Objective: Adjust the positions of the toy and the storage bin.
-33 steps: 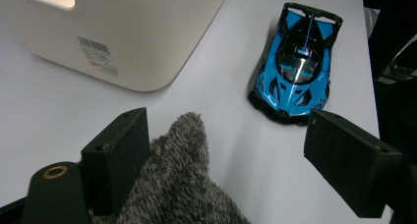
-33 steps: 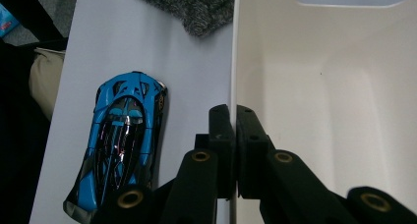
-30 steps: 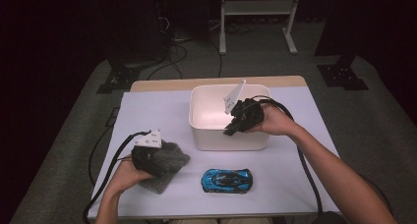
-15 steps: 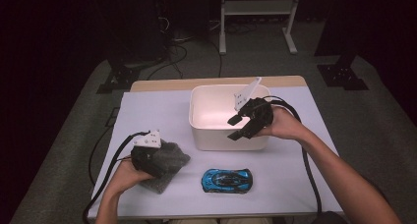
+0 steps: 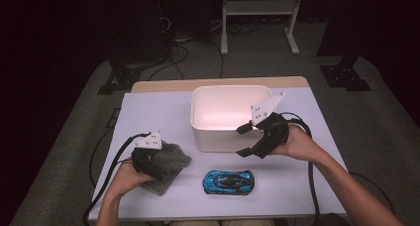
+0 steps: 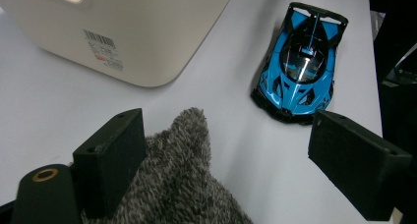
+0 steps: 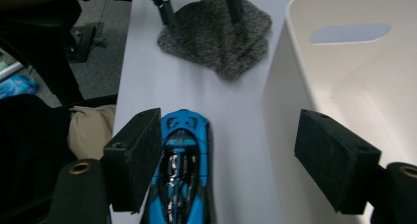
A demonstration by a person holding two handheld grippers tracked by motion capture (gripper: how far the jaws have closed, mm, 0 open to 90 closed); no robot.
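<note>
Fuzzy grey knitted cloth (image 5: 163,166) lies under the left gripper (image 5: 154,162), jaws apart. Right gripper (image 5: 246,140), jaws just spread and empty, hovers by the white plastic bin (image 5: 218,137).

White table (image 5: 297,186); white metal stand (image 5: 257,8) behind; grey carpet (image 5: 376,117).
</note>
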